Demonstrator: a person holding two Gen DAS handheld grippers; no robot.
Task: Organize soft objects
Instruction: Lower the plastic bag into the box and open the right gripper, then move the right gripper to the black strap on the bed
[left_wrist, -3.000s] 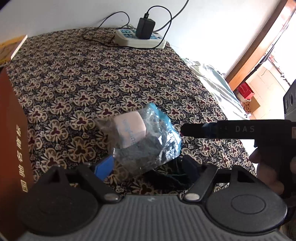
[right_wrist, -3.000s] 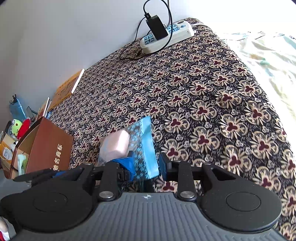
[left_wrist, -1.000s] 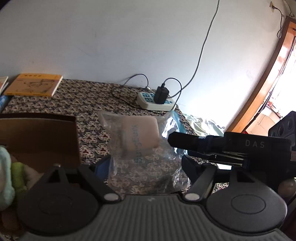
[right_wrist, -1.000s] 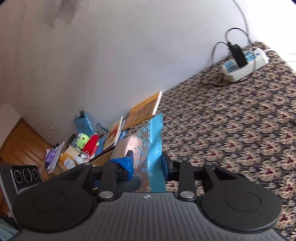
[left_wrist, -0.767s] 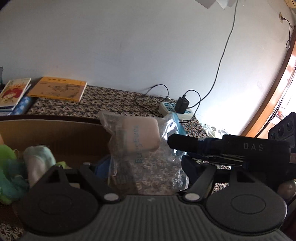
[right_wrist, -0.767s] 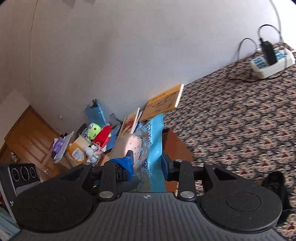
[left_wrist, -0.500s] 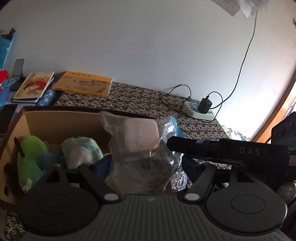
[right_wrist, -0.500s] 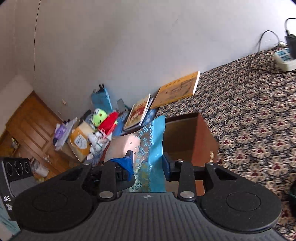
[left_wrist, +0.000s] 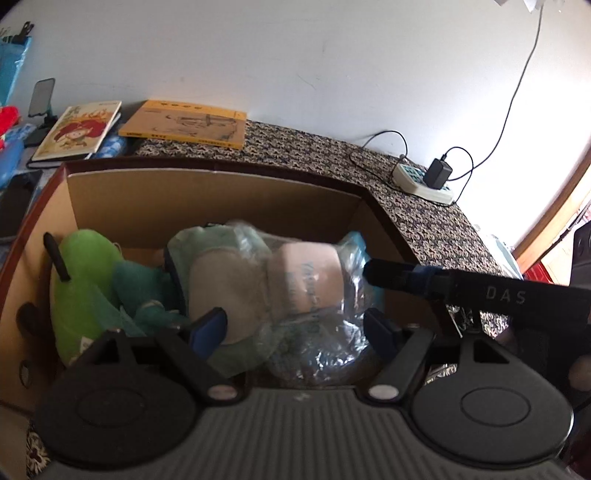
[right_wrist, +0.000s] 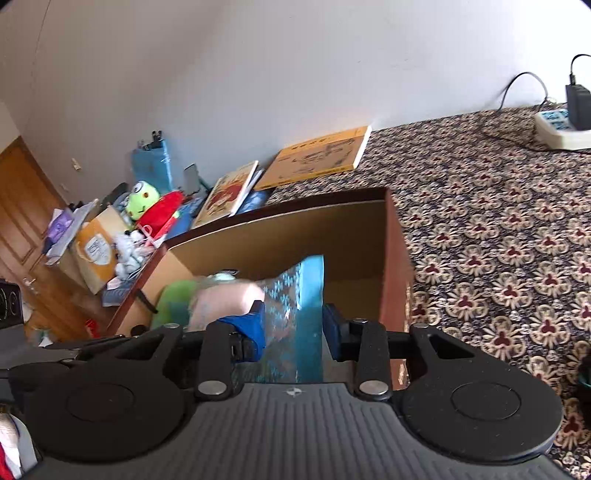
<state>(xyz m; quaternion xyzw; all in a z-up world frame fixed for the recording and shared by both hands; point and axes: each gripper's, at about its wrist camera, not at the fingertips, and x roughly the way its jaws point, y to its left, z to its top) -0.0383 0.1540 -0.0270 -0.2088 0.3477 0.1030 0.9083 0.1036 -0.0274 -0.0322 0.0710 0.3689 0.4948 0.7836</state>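
Observation:
A clear plastic bag with a pink soft item (left_wrist: 306, 291) hangs inside the open cardboard box (left_wrist: 207, 199), over a green plush toy (left_wrist: 79, 291) and a pale teal soft toy (left_wrist: 218, 273). My right gripper (right_wrist: 293, 325) is shut on the bag's blue patterned edge (right_wrist: 308, 302), above the box (right_wrist: 332, 229). My left gripper (left_wrist: 295, 328) is open, its fingers on either side of the bag's lower part without pinching it. The right gripper's finger crosses the left wrist view (left_wrist: 443, 284).
Two books (left_wrist: 188, 123) lie on the patterned cloth (right_wrist: 498, 229) behind the box. A power strip with a charger (left_wrist: 424, 182) sits at the far right by the wall. More toys and a yellow box (right_wrist: 122, 229) are piled to the left.
Both grippers carried the bag from the patterned cloth up and left, then lowered it into the box. The left gripper's fingers have opened wider around the bag.

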